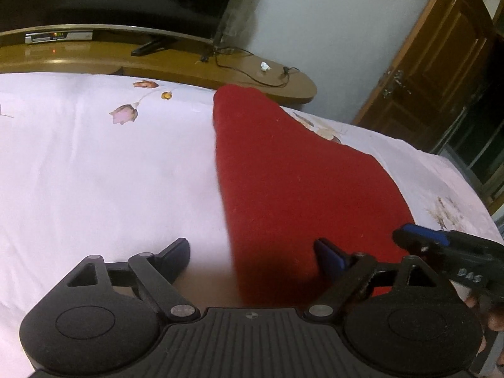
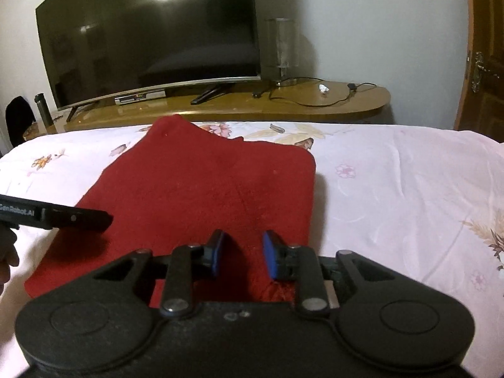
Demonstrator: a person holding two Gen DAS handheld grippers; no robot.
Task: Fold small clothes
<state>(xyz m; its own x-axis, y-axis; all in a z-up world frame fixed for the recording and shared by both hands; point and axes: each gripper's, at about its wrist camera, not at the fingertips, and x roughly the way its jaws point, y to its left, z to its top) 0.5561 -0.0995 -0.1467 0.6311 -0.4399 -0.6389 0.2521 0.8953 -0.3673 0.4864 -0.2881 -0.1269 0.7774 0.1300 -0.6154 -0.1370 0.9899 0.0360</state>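
**Ana:** Red garment (image 2: 201, 189) first: where does it lie?

**Ben:** Flat on the white flowered bedsheet (image 2: 393, 189), folded into a thick slab. In the right wrist view it fills the centre, with a narrower part reaching toward 12 o'clock, near the far edge of the bed. In the left wrist view it runs as a band from 12 o'clock down to 5 o'clock.

**Ana:** And the left gripper (image 1: 252, 256)?

**Ben:** Its jaws are spread wide and hold nothing. One finger is over bare sheet at 7 o'clock, the other over the cloth at 5 o'clock; the near left edge of the garment passes between them. I cannot tell whether the tips touch the fabric.

**Ana:** The right gripper (image 2: 242, 253)?

**Ben:** Its jaws stand partly apart, a narrow gap between the blue pads (image 2: 271, 258), with nothing pinched. It hovers over the near edge of the garment at 6 o'clock. From the left wrist view it comes in at 4 o'clock, beside the cloth's right edge.

**Ana:** Anything behind the bed?

**Ben:** A wooden TV stand (image 2: 346, 100) at 12 o'clock carrying a dark television (image 2: 148, 31), a glass lamp (image 2: 282, 50) and a black cable (image 2: 315, 102). A wooden door (image 1: 441, 63) stands at 2 o'clock in the left wrist view.
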